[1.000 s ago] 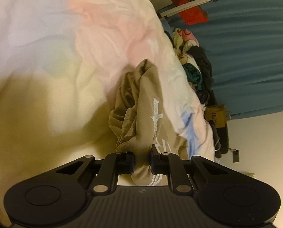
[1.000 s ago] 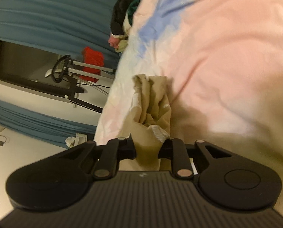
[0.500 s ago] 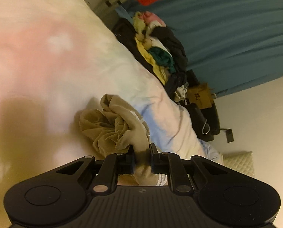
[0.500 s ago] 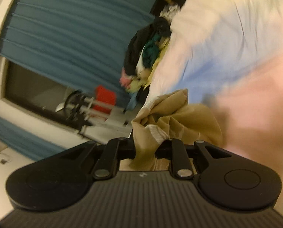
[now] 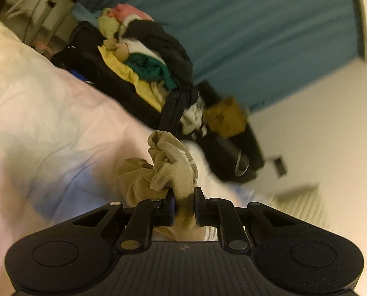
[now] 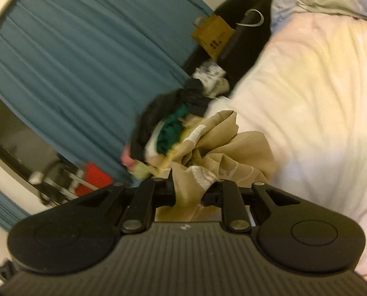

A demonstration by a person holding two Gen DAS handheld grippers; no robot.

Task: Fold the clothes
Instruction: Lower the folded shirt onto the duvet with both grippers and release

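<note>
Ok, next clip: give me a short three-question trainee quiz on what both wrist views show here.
1. True or false: both grippers are shut on the same tan garment.
2. Which colour are the curtains behind the clothes pile? A red, B teal, C white.
3. Fill in: the brown paper bag sits beside a ____ bag with a white swoosh.

Key: 1 true: the left gripper and the right gripper each pinch tan cloth. 2 B. 3 black.
</note>
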